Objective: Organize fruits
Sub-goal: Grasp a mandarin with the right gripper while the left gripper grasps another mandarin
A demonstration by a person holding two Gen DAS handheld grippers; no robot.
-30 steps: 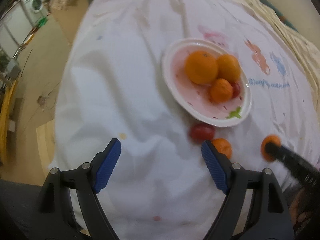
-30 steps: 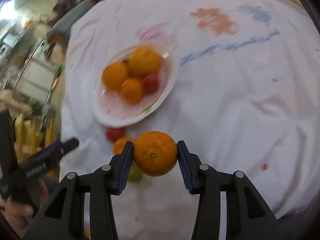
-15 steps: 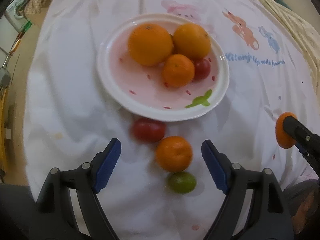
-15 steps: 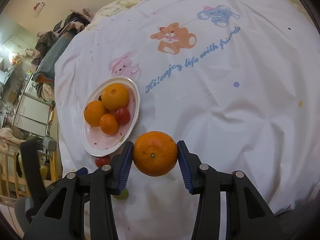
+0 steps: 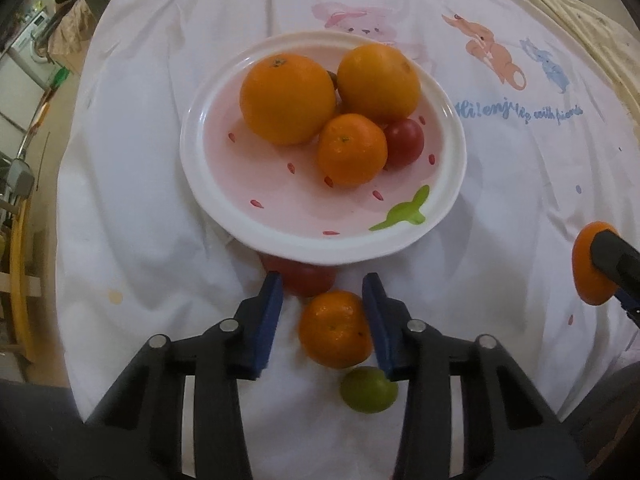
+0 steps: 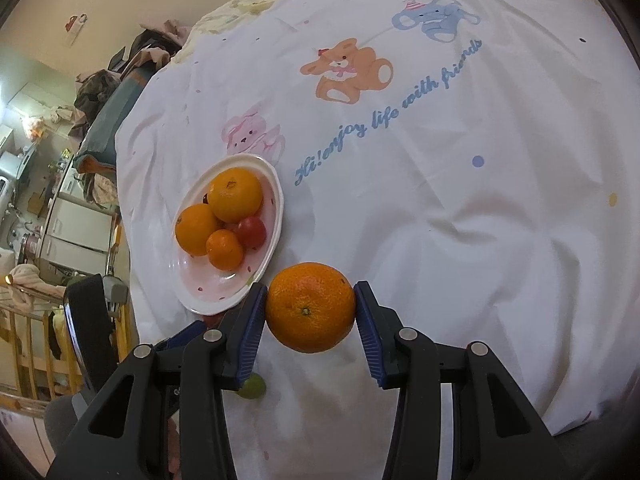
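The blue fingers (image 5: 268, 320) of the left gripper (image 5: 322, 318) have just been closing and stand narrow around a small mandarin (image 5: 335, 334) on the white cloth (image 5: 140, 200); its right pad touches the fruit, its left pad stands just clear. A red tomato (image 5: 308, 280) lies at 11 o'clock of the mandarin, a green fruit (image 5: 368, 389) at 5 o'clock. The plate (image 5: 224, 216), at 12 o'clock, carries three oranges and a tomato. The right gripper (image 6: 310, 312) clamps a mandarin orange (image 6: 310, 306) off the cloth.

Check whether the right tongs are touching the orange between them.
Touching. The right wrist view shows both blue pads of the right tongs pressed against the orange, holding it off the cloth.
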